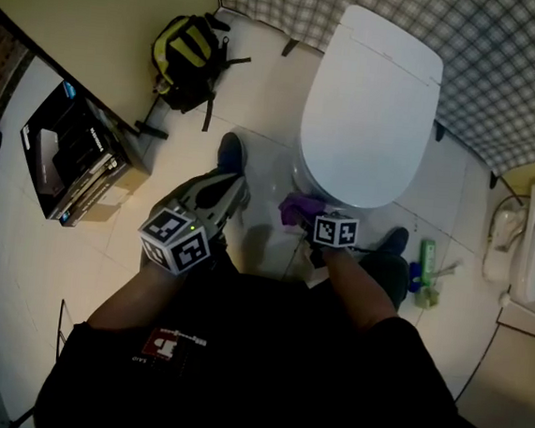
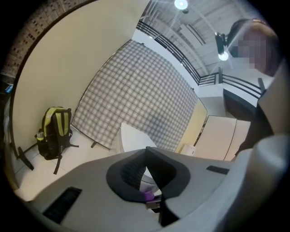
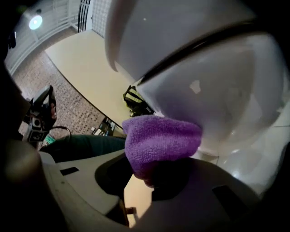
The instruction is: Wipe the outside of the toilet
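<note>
Now we wipe low on the toilet (image 1: 370, 105).
Our left gripper (image 2: 146, 154) idles, fingertips (image 2: 132, 171) together on nothing, short of it. Our right gripper (image 3: 152, 179) clamps the purple cloth (image 3: 161, 138), bunched beyond its fingers (image 3: 109, 176) against the front; soft and light, it probably needs a deep pinch to avoid slipping.

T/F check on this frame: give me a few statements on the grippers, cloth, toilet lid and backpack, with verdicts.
1. The right gripper grips a purple cloth. True.
2. The toilet lid is raised. False: it is down.
3. The backpack is red. False: it is yellow and black.
4. The cloth sits at the outside of the toilet bowl. True.
5. The left gripper holds a second cloth. False: its jaws are together with nothing between them.
</note>
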`<state>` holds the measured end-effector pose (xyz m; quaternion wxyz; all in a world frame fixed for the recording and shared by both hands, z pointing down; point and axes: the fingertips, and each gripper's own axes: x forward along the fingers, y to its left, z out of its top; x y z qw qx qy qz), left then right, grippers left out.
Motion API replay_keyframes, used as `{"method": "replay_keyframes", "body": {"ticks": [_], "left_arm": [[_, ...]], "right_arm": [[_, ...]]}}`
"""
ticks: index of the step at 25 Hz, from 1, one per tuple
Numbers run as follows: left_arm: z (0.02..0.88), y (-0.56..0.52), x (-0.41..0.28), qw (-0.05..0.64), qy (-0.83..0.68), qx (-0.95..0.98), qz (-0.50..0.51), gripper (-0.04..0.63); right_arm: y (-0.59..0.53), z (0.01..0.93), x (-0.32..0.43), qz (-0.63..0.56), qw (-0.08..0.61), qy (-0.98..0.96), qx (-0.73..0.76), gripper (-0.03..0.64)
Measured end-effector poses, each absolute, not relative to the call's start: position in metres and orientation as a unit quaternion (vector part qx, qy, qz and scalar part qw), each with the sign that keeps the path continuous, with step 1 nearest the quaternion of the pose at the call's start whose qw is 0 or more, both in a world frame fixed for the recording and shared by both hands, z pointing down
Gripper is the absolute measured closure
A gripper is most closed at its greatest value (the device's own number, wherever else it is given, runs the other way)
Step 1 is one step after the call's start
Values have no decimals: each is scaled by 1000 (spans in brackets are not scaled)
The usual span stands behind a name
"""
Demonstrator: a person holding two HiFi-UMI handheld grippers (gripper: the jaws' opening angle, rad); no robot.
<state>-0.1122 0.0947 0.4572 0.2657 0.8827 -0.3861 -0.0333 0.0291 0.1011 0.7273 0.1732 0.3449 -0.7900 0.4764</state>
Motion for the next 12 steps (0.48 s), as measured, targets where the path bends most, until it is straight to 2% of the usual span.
{"method": "replay_keyframes", "body": {"ticks": [4, 12], "left_arm": [[450, 104, -106, 262, -371, 890, -46, 600], [427, 121, -49, 241, -308, 918, -63, 600]], "right_arm": [[123, 736, 59, 461, 225, -777, 365, 526], [108, 671, 193, 365, 203, -750, 512, 526]]}}
